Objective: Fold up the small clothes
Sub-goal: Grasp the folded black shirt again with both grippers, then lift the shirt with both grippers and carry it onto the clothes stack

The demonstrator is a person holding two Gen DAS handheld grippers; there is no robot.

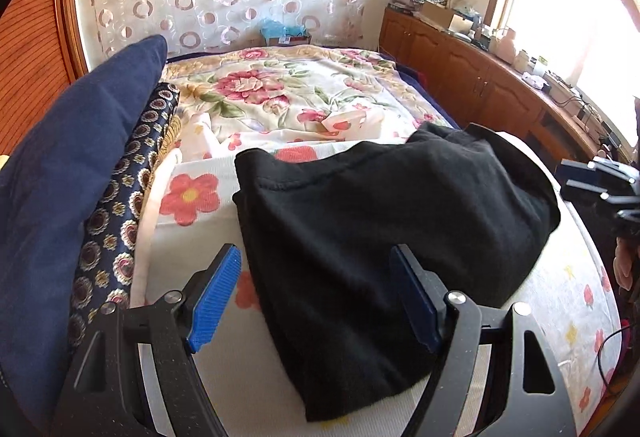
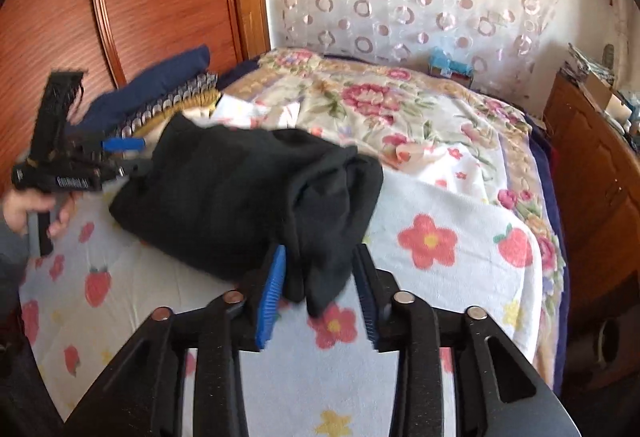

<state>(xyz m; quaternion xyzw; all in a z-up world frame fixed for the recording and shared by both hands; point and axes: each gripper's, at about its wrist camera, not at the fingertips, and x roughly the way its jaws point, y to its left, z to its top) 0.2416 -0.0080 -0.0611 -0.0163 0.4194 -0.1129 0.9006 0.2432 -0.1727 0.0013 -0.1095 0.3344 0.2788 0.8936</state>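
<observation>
On the bed (image 1: 192, 365), over its flower-print towel, the black garment (image 1: 380, 221) is lying half folded, one end bunched toward the right tool (image 2: 320, 297). That tool's jaws are standing apart with a hanging corner of the cloth between them; whether the pads are pressing it I cannot tell. The left tool (image 1: 320, 301) is gaping wide, empty, just above the garment's near edge. To fold well, I judge each tool should be pinching a single corner, lifting evenly and laying the edge flat, not dragging the bunched end.
</observation>
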